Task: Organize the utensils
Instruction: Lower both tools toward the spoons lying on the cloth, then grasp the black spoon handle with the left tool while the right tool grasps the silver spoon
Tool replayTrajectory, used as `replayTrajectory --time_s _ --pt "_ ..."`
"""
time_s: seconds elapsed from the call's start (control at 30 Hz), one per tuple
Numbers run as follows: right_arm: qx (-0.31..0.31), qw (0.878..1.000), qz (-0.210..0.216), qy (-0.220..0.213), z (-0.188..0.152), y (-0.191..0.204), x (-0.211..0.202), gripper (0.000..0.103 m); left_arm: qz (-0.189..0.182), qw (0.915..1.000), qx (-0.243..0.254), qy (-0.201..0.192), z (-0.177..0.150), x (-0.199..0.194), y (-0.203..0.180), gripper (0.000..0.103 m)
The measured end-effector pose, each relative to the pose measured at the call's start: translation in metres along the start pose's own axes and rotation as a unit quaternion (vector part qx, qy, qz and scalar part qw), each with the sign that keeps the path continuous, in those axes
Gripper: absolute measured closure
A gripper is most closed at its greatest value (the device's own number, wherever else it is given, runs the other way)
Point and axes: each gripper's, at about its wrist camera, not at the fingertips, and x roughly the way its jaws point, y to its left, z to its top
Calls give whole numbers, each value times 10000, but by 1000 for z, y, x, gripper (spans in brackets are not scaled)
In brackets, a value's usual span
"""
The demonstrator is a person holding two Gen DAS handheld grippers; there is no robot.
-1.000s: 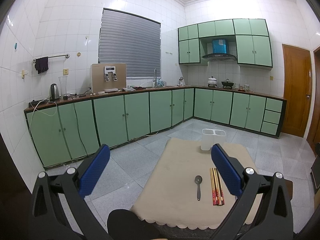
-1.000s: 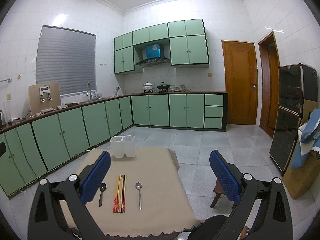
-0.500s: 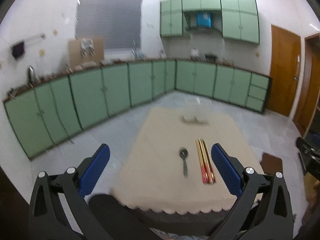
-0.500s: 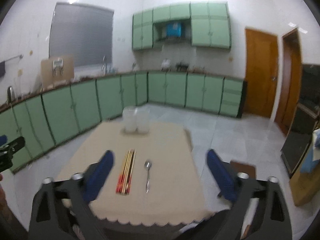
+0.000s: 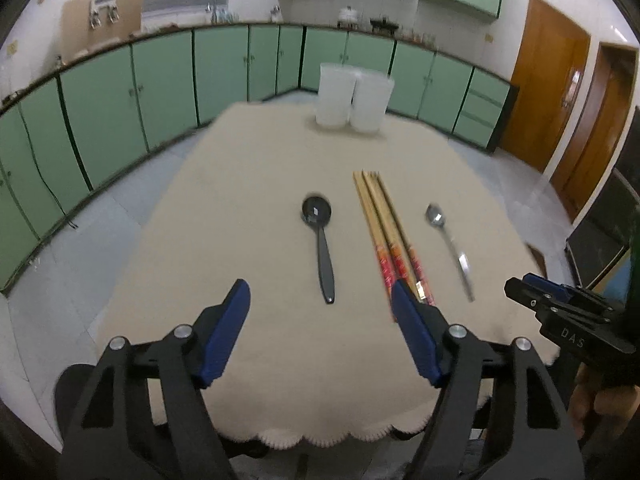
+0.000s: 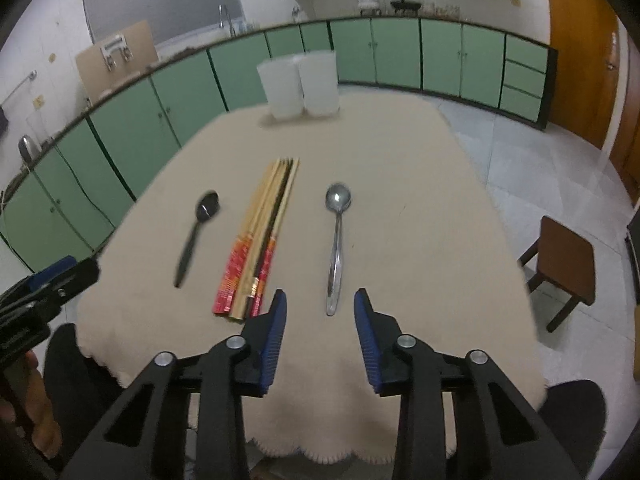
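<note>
On the beige tablecloth [image 5: 248,208] lie a black spoon [image 5: 322,240], a bundle of wooden chopsticks [image 5: 390,236] with red ends, and a steel spoon [image 5: 450,246]. A white two-cup holder [image 5: 352,98] stands at the far edge. My left gripper [image 5: 320,300] is open and empty, just short of the black spoon's handle. My right gripper [image 6: 320,300] is open and empty, its jaws on either side of the near end of the steel spoon [image 6: 336,248]. The chopsticks [image 6: 260,236], the black spoon [image 6: 198,236] and the holder [image 6: 298,82] also show in the right wrist view.
A brown wooden stool [image 6: 564,268] stands on the floor right of the table. Green cabinets [image 5: 160,76] line the walls behind. The cloth's scalloped front edge [image 5: 332,440] hangs over the near table side. The right gripper's body [image 5: 568,316] shows in the left wrist view.
Both grippers have tilted down and moved in over the table towards the utensils. The right gripper's jaws have narrowed and now flank the steel spoon's handle end.
</note>
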Motion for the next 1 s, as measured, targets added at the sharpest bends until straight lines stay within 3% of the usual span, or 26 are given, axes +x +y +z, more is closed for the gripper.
replayTrajectory --time_s 0.17,0.4,0.6,0.67,0.73,0.8,1.0 --pt "-5 9998 25 221 -6 -5 32 76 58 9991 17 420 -5 51 -3 36" --pt "14 9994 32 345 -4 -14 49 80 162 9968 24 777 -2 87 -5 49" --pt "-153 9996 -62 219 -4 -10 52 81 293 9972 121 677 1 93 -10 51" --pt "-263 9994 -133 185 -4 -7 53 84 315 9973 161 643 0 93 -12 60" --pt "-347 9991 -127 185 -5 -5 51 91 276 9974 145 648 0 91 -11 80" --pt "-339 9992 -126 194 -4 -4 51 92 224 9974 77 677 1 90 -8 92" --pt "-317 9993 -70 171 7 -4 38 93 108 9977 -4 663 13 78 -6 93"
